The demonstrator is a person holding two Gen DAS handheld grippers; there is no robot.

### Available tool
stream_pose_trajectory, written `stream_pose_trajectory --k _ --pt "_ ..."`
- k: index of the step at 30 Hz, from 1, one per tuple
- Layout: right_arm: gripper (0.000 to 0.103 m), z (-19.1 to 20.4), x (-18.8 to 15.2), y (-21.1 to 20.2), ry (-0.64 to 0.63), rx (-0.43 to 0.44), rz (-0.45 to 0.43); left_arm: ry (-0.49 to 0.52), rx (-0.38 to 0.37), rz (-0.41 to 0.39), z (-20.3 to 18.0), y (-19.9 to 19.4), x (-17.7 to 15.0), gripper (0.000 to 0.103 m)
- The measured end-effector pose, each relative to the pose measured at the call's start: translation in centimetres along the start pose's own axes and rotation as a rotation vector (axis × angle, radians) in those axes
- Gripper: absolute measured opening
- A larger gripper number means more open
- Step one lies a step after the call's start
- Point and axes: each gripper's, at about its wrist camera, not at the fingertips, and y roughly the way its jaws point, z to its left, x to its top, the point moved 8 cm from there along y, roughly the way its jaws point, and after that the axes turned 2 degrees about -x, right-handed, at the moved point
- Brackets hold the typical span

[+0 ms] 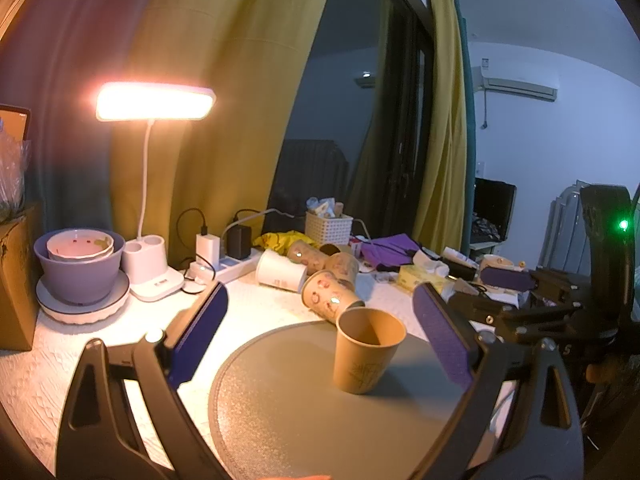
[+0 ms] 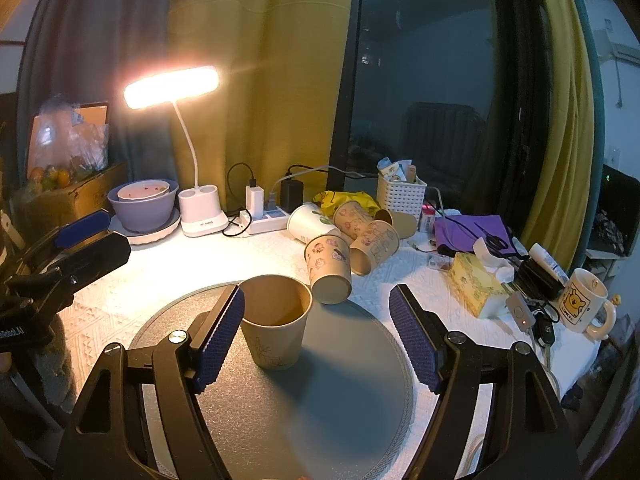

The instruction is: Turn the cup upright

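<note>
Lamplight is warming the white textured surface (image 2: 168,256) while the brown paper cup (image 2: 276,322) is standing upright on the round grey mat (image 2: 320,400), centre frame. I am holding my right claw (image 2: 318,336) and left claw (image 1: 320,336) spread open, gripping nothing.

A lived-in room at home: yellow curtains (image 2: 260,80) flank a dark glass door, a wall air conditioner (image 1: 516,86) hangs above, and the cluttered desk (image 2: 160,264) carries a lit lamp (image 2: 172,84), used bowls (image 2: 144,200) (unwashed), a tissue box (image 2: 474,282) and a cartoon mug (image 2: 582,300).
</note>
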Motion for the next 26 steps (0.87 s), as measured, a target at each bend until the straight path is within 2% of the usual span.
stream_pose_trajectory --k 23,26 --pt "0.078 -0.42 0.06 -0.01 0.003 -0.003 0.0 -0.004 -0.005 0.002 -0.1 -0.05 -0.01 0.095" --pt "0.078 -0.52 0.06 0.03 0.002 -0.003 0.002 -0.014 -0.015 -0.027 -0.04 -0.52 0.54 0.095"
